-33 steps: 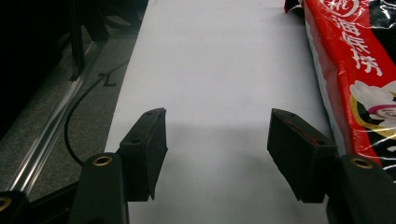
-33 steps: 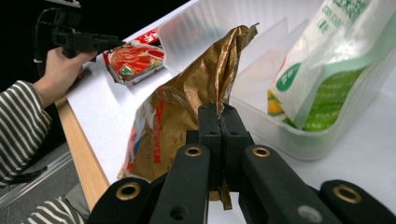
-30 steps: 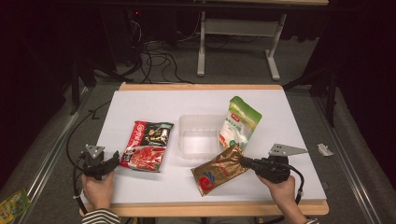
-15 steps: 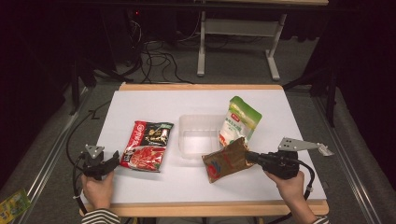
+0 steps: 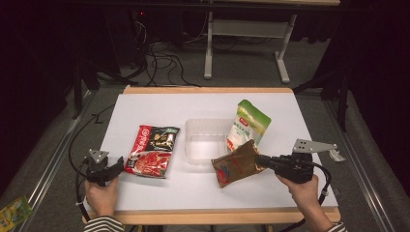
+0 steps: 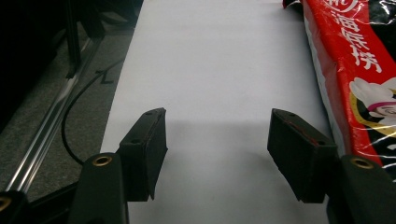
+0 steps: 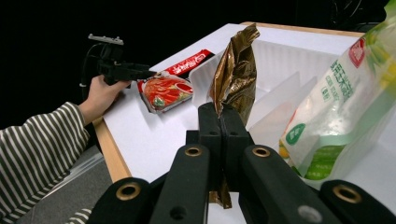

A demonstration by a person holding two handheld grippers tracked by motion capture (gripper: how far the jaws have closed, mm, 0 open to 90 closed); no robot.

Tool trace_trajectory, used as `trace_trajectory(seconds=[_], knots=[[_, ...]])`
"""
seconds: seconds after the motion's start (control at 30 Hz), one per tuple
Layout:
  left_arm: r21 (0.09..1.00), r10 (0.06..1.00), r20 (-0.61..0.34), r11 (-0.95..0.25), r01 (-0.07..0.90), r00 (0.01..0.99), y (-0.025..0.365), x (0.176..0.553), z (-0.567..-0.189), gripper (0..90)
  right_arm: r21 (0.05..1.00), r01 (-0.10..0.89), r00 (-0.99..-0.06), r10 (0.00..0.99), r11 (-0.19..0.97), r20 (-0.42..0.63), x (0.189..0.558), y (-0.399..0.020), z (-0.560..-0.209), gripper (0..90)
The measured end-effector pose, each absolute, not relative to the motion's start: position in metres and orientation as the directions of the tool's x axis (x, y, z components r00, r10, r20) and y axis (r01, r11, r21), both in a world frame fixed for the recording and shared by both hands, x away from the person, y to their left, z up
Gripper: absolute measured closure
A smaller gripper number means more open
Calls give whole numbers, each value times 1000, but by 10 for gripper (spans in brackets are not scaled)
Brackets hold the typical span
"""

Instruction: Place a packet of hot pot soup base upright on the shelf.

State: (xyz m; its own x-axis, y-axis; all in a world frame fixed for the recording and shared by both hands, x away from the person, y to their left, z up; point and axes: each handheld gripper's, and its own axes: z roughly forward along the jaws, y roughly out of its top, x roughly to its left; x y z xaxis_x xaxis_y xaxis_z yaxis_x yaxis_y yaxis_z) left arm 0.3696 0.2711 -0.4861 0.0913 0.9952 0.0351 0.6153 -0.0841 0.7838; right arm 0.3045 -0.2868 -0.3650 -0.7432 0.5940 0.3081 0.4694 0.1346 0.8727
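while right tongs [image 5: 260, 161] pinch the brown pouch [image 5: 237, 164] | left tongs [image 5: 119, 167] spread beside red packet [image 5: 153, 151]

Left gripper [image 5: 116, 168] low at table's left edge, jaws spread apart, right gripper [image 5: 258, 160] raised, jaws clamped together

The counter [image 5: 145, 111] in front of me is white with a pale wooden edge. Past its far side, on the grey floor, lies a tangle of black cables [image 5: 164, 53], and beside them stands a white metal frame [image 5: 208, 48] on two legs. Down to my left a metal rail [image 5: 48, 164] runs along the floor, and near it lies a small yellow-green packet [image 5: 12, 215].
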Motion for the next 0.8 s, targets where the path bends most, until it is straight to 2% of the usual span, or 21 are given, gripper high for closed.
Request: trace_trajectory(seconds=[0.4, 0.8], knots=[[779, 995, 37, -88, 621, 96, 271, 371, -486, 381, 897, 416, -765, 592, 153, 254, 304, -285, -341, 900], [781, 995, 38, -90, 618, 97, 271, 370, -486, 379, 904, 413, -764, 584, 113, 276, 310, -286, -327, 900]])
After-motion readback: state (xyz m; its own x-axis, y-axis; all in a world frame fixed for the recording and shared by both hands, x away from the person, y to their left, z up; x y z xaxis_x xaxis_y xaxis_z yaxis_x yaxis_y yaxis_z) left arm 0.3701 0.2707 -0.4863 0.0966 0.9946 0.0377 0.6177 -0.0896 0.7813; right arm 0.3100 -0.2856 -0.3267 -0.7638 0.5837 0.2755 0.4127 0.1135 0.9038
